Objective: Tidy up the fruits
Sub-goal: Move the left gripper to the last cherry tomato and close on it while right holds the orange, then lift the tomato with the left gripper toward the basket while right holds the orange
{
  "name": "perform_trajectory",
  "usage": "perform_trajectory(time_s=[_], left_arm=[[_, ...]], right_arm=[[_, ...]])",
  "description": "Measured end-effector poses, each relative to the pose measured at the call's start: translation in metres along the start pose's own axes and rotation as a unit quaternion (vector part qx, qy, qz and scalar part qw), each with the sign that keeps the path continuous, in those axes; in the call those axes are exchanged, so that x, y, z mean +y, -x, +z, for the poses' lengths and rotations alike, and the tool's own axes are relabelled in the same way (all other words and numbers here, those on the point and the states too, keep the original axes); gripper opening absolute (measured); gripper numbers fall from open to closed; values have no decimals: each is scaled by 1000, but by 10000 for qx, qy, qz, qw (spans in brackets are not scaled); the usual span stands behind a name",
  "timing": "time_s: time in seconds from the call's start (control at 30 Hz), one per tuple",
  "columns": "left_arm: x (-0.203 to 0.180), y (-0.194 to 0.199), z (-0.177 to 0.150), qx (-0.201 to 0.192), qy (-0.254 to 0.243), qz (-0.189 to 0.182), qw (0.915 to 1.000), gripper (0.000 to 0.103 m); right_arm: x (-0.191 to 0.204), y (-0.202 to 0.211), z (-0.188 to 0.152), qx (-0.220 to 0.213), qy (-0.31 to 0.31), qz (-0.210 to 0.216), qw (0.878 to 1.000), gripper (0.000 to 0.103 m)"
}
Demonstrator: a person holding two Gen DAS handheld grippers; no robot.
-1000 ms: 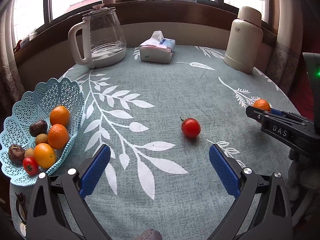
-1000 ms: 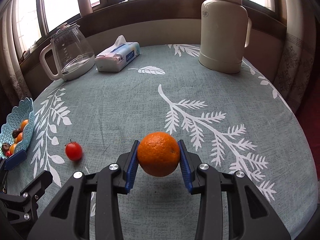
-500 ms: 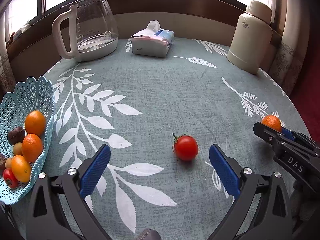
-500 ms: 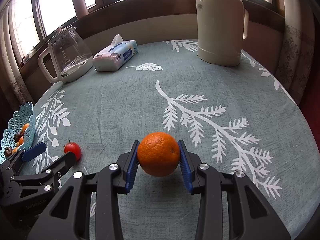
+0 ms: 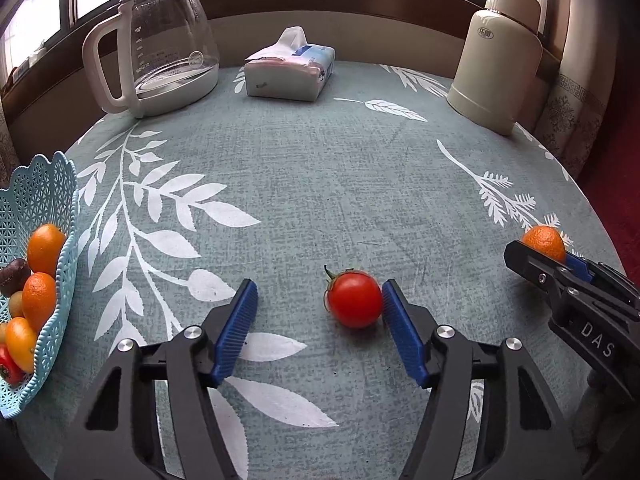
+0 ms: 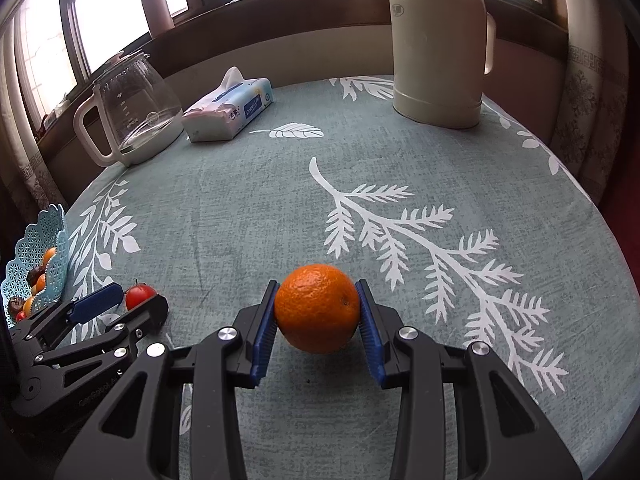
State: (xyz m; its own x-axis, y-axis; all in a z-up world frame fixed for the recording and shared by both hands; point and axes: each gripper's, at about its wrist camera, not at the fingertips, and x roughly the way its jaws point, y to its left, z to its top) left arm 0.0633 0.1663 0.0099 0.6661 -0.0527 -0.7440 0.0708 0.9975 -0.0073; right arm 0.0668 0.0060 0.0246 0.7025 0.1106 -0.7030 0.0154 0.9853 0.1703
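A red tomato (image 5: 353, 299) lies on the leaf-patterned cloth between the blue pads of my left gripper (image 5: 320, 300), close against the right pad; the gripper is open. My right gripper (image 6: 318, 308) is shut on an orange (image 6: 317, 307), held just above the cloth. The left wrist view shows that orange (image 5: 544, 242) at the far right. A light blue lattice basket (image 5: 60, 184) at the left edge holds several oranges, a tomato and dark fruits. In the right wrist view the tomato (image 6: 140, 296) sits inside the left gripper, with the basket (image 6: 44, 248) beyond it.
At the back stand a glass kettle (image 5: 160, 48), a tissue pack (image 5: 290, 70) and a cream thermos (image 5: 500, 56). A wooden sill and windows run behind them. The round table's edge (image 5: 600, 216) drops off at the right, near the right gripper.
My left gripper has moved forward and right until the tomato lies between its pads. The basket has slid toward the left edge of its view. The right gripper still holds the orange.
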Motion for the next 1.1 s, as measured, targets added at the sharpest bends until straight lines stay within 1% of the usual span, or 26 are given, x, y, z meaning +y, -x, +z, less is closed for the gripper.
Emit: perform_trajectory(time_s=[0.13,0.17,0.2,0.33,0.47,0.63,1.1], left_arm=[[-4,2,-1,-31,-51,-36,10000,49],[-5,2,-2,-35,-75,-61,9999,44],[-7,3,-2,-40,-97,-84,9999,42],[-10,5,-4,-57,-161,-232,9996,28],[-14,8,-6,-99,-238,-372,9990,27],[-15,12,-9,-166,-226,-425,9987,27],[-7,32,-21,-340,-32,-218,9992,27]], right_arm=[[0,-1,0,4,-11,-3,10000,38],[0,-1,0,5,-18,-1,10000,38],[0,-1,0,6,-22,0,10000,38],[-1,-1,0,8,-23,2,10000,38],[-1,-1,0,9,-32,4,10000,38],[-2,-1,0,-13,-57,16,10000,38],[-1,6,-1,-134,-42,46,9999,38]])
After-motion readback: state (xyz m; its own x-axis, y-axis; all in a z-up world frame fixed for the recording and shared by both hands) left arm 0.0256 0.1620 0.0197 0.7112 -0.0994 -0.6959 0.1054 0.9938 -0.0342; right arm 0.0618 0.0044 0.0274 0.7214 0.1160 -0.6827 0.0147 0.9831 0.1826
